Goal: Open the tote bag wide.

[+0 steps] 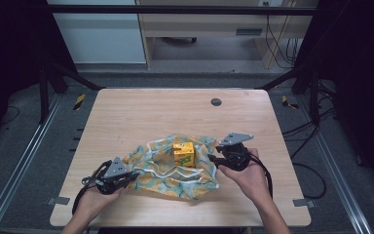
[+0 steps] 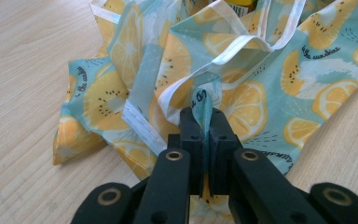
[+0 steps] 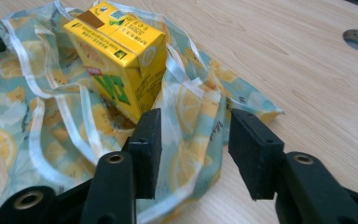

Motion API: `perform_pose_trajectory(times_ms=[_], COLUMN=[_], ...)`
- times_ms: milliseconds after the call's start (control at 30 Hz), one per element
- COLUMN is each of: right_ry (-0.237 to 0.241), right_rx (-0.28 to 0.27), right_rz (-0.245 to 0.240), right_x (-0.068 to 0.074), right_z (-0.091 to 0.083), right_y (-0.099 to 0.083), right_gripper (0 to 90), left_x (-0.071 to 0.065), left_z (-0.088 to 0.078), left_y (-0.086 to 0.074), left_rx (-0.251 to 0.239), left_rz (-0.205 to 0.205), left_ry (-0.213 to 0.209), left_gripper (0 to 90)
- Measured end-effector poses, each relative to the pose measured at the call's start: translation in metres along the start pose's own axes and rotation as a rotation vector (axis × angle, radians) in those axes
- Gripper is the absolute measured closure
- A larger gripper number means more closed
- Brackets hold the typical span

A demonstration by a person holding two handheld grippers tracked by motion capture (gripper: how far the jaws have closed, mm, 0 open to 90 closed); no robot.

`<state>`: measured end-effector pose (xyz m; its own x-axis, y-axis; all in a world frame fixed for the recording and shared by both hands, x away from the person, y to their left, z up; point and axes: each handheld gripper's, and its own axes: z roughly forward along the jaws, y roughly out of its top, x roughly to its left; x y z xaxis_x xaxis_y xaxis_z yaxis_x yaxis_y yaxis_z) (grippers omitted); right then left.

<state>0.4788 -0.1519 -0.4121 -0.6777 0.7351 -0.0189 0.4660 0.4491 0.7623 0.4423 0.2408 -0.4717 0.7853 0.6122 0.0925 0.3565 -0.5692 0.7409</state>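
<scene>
At the near left of the table (image 1: 126, 105), the left gripper (image 1: 118, 179) is clenched on a fold of the lemon-print cloth bag (image 1: 160, 170), whose fabric stands up between its jaws. The bag lies crumpled in the middle, and a yellow drink carton (image 1: 183, 153) stands upright on it, among its white straps. At the right, the right gripper (image 1: 215, 155) is released, its jaws apart just above the bag's right edge, with the carton just beyond them.

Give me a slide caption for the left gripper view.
Left gripper pinches a fold of the lemon-print bag.
</scene>
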Motion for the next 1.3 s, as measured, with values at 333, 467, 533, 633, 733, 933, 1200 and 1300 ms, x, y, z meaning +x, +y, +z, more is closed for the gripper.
perform_pose_trajectory(times_ms=[333,467,533,633,733,933,1200,1300], right_ry=[0.047,0.074,0.073,0.057,0.026,-0.008,-0.036,-0.039], right_rx=[0.09,0.136,0.126,0.089,0.072,0.086,0.119,0.126], right_rz=[-0.014,0.008,0.007,0.023,0.043,0.09,0.126,0.129], right_x=[0.011,0.007,0.005,-0.002,-0.012,-0.029,-0.043,-0.046], right_z=[0.038,0.05,0.052,0.051,0.05,0.063,0.08,0.082], right_y=[0.006,0.004,0.004,0.006,0.008,0.005,-0.001,-0.002], right_gripper=[49.2,71.5,83.0,89.4,89.9,90.0,90.0,90.0], left_x=[-0.003,-0.002,-0.002,-0.002,-0.005,-0.007,-0.003,-0.004], left_z=[-0.001,-0.002,-0.003,-0.002,0.001,0.017,0.031,0.032], left_y=[0.003,0.005,0.006,0.01,0.016,0.018,0.012,0.011], left_rx=[-0.014,-0.022,-0.03,-0.057,-0.067,-0.017,0.044,0.052], left_rz=[0.019,0.026,0.031,0.025,0.036,0.049,0.039,0.045], left_ry=[0.008,0.012,0.02,0.027,0.027,0.024,0.022,0.022], left_gripper=[87.4,87.4,87.4,87.4,87.4,87.3,87.4,87.4])
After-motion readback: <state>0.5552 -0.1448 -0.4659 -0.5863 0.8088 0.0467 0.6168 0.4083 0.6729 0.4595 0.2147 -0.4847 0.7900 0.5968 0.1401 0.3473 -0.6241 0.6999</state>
